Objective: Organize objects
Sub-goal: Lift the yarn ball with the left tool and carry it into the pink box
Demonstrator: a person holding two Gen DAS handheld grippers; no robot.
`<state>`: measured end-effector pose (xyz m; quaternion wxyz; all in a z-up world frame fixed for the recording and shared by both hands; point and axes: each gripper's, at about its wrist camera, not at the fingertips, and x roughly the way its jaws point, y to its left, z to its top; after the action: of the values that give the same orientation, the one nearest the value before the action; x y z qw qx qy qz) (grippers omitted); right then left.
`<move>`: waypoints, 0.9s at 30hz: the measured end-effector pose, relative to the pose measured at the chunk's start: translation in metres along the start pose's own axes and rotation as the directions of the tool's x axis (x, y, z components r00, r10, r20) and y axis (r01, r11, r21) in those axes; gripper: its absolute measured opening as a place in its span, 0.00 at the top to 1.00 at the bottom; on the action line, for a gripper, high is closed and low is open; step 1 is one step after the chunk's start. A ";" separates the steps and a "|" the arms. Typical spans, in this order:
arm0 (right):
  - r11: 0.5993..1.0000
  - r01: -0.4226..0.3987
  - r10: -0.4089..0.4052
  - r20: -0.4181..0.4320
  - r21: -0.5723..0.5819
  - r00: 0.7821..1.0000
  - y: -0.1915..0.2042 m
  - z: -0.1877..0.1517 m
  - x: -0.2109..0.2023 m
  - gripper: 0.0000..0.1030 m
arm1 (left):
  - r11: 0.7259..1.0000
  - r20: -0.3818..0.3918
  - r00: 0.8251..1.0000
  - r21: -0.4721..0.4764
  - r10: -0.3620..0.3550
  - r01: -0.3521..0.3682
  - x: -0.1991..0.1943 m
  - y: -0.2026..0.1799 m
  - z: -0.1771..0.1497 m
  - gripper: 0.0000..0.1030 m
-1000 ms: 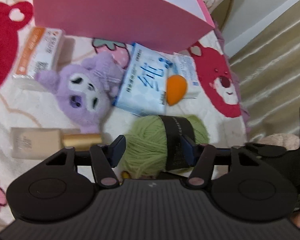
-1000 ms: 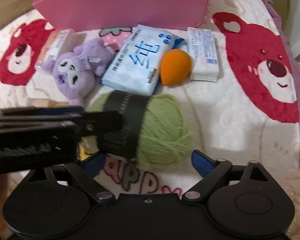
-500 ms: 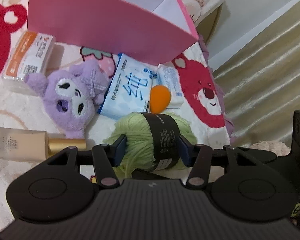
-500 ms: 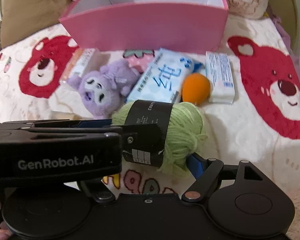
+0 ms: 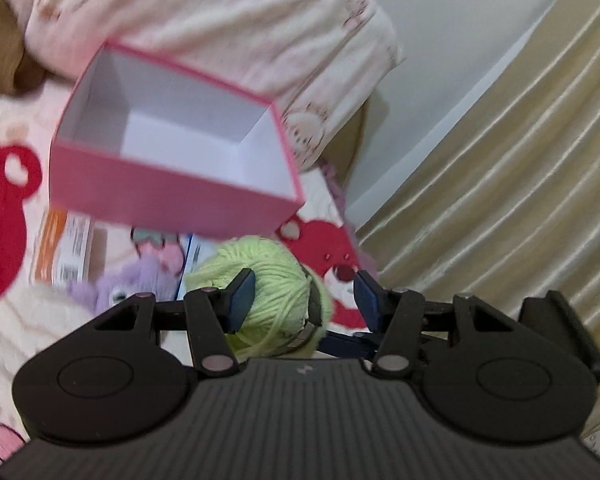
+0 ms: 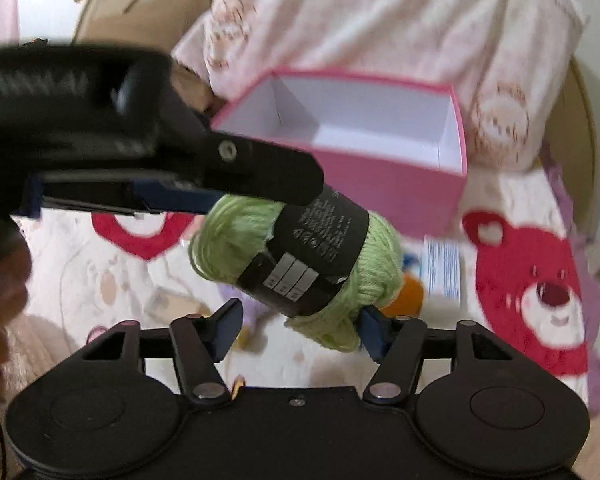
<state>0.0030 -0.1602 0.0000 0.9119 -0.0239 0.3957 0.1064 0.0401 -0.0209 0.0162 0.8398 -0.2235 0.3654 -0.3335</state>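
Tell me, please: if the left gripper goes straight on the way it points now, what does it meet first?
Probably the pink box. The left gripper holds the green yarn ball, and the near wall of the box lies just past the yarn in that view. How far off the wall is cannot be told.

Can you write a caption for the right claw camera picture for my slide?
Left claw lifts green yarn ball above the bear blanket toward the empty pink box; right claw closing beneath it.
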 end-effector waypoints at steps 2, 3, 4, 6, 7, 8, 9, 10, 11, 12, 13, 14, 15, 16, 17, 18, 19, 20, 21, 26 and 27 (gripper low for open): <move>1.000 0.016 -0.016 0.036 -0.022 0.999 -0.001 0.007 0.000 0.38 | 1.000 -0.003 1.000 -0.005 0.004 -0.004 0.002 -0.002 0.011 0.50; 0.999 0.023 -0.021 0.046 -0.026 0.999 -0.003 0.010 0.002 0.38 | 1.000 -0.008 1.000 -0.011 0.006 -0.006 0.004 -0.001 0.015 0.50; 0.999 0.024 -0.023 0.045 -0.024 0.999 -0.005 0.012 0.005 0.39 | 1.000 -0.018 1.000 -0.021 0.016 -0.016 0.008 0.002 0.018 0.50; 1.000 0.015 -0.015 0.037 -0.014 0.999 -0.010 0.016 0.009 0.40 | 0.999 -0.040 0.999 -0.036 0.034 -0.036 0.014 0.007 0.022 0.50; 1.000 0.015 -0.015 0.037 -0.022 0.999 -0.010 0.017 0.010 0.40 | 0.998 -0.044 0.998 -0.038 0.041 -0.042 0.017 0.009 0.022 0.50; 0.999 0.020 -0.018 0.043 -0.032 0.999 -0.010 0.019 0.010 0.40 | 0.998 -0.051 0.998 -0.043 0.044 -0.046 0.020 0.012 0.023 0.50; 0.999 0.025 -0.023 0.055 -0.043 0.998 -0.010 0.020 0.009 0.40 | 0.998 -0.058 0.997 -0.050 0.047 -0.049 0.023 0.015 0.023 0.50; 0.998 0.030 -0.027 0.071 -0.050 0.997 -0.010 0.021 0.007 0.40 | 0.997 -0.061 0.997 -0.054 0.048 -0.051 0.024 0.015 0.024 0.50; 0.998 0.035 -0.030 0.089 -0.058 0.996 -0.010 0.023 0.005 0.40 | 0.997 -0.062 0.997 -0.051 0.048 -0.051 0.025 0.015 0.025 0.50; 0.996 0.043 -0.035 0.109 -0.072 0.993 -0.009 0.025 0.002 0.40 | 0.998 -0.061 0.997 -0.045 0.050 -0.053 0.025 0.014 0.027 0.50; 0.995 0.051 -0.040 0.123 -0.090 0.992 -0.009 0.029 0.000 0.40 | 0.998 -0.058 0.997 -0.042 0.050 -0.052 0.025 0.013 0.030 0.50; 0.992 0.062 -0.047 0.136 -0.108 0.990 -0.009 0.033 -0.002 0.40 | 0.998 -0.053 0.997 -0.038 0.049 -0.051 0.026 0.011 0.034 0.50; 0.991 0.069 -0.052 0.147 -0.118 0.988 -0.009 0.037 -0.003 0.40 | 0.998 -0.046 0.998 -0.032 0.050 -0.051 0.026 0.009 0.039 0.50; 0.989 0.076 -0.055 0.160 -0.127 0.986 -0.010 0.043 -0.003 0.40 | 0.998 -0.037 0.998 -0.022 0.051 -0.051 0.026 0.007 0.045 0.50; 0.988 0.083 -0.059 0.175 -0.134 0.983 -0.011 0.050 -0.004 0.40 | 0.999 -0.026 0.998 -0.007 0.053 -0.053 0.027 0.004 0.052 0.50; 0.986 0.089 -0.061 0.194 -0.141 0.979 -0.013 0.057 -0.005 0.40 | 0.998 -0.013 0.998 0.012 0.059 -0.059 0.027 0.000 0.059 0.50; 0.985 0.093 -0.059 0.217 -0.148 0.974 -0.015 0.065 -0.006 0.40 | 0.997 -0.001 0.998 0.031 0.067 -0.067 0.028 -0.004 0.067 0.50; 0.984 0.094 -0.055 0.239 -0.154 0.970 -0.016 0.073 -0.006 0.40 | 0.996 0.012 0.997 0.048 0.076 -0.076 0.029 -0.006 0.075 0.50; 0.983 0.092 -0.050 0.258 -0.156 0.965 -0.020 0.082 -0.005 0.40 | 0.994 0.023 0.996 0.063 0.085 -0.087 0.032 -0.009 0.085 0.50; 0.984 0.084 -0.037 0.283 -0.156 0.958 -0.043 0.129 0.024 0.41 | 0.984 0.028 0.989 0.104 0.142 -0.144 0.063 -0.004 0.133 0.50; 0.985 0.081 -0.034 0.281 -0.155 0.959 -0.048 0.137 0.032 0.41 | 0.983 0.025 0.988 0.100 0.155 -0.157 0.073 0.001 0.142 0.50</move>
<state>0.1333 -0.1838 0.0688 0.9559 -0.0957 0.2531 0.1144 0.1855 -0.0543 0.0719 0.8767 -0.1539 0.3573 -0.2830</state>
